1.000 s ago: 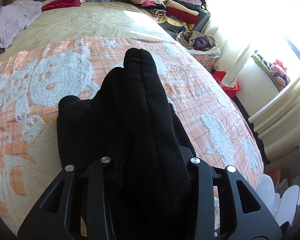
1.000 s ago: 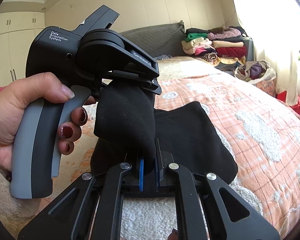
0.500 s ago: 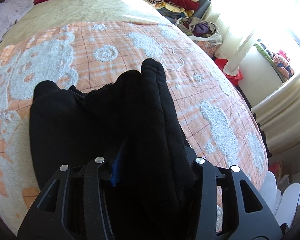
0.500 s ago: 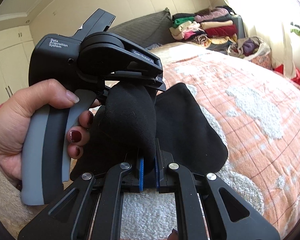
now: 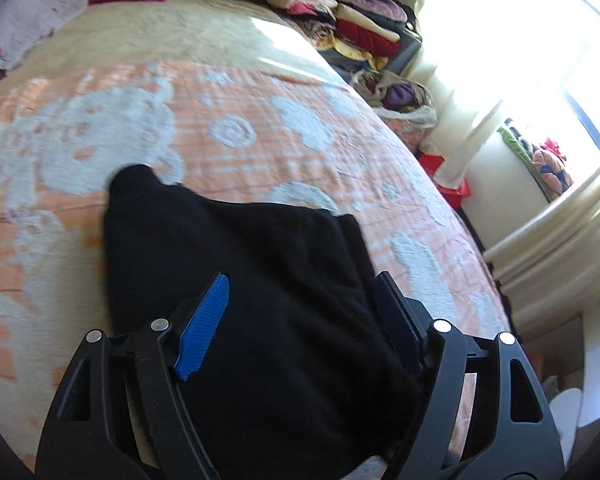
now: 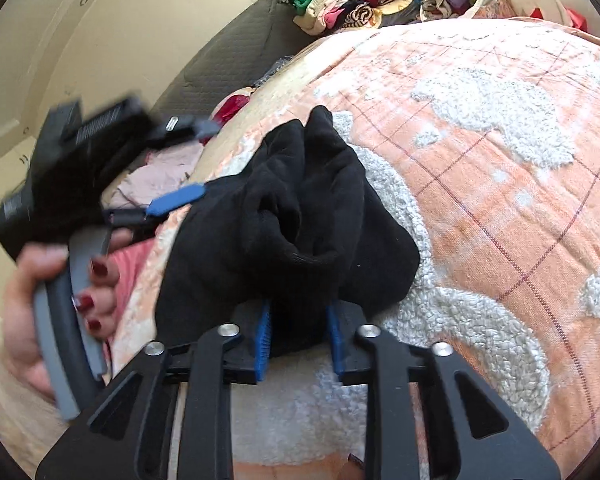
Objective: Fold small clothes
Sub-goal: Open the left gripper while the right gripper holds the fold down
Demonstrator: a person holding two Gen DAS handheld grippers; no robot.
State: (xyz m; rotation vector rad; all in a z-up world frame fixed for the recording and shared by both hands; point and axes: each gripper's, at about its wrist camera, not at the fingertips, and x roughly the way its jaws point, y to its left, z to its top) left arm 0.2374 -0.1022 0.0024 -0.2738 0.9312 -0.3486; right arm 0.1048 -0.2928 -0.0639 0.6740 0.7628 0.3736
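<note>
Right wrist view shows the right gripper point(image 6: 298, 334) parted around the black garment point(image 6: 300, 216) (bunched); left wrist view shows the left gripper point(image 5: 300, 304) spread wide over it on the bedspread point(image 5: 260, 120).

We are finding no readable text, label, brand or number in either view; the left gripper point(image 6: 100, 184) is showing only motion-blurred markings that we cannot make out

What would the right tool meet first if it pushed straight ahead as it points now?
The black garment: its bunched fabric already sits between the right tool's parted fingers. Beyond it lies the orange bedspread, though depth is unclear.
</note>
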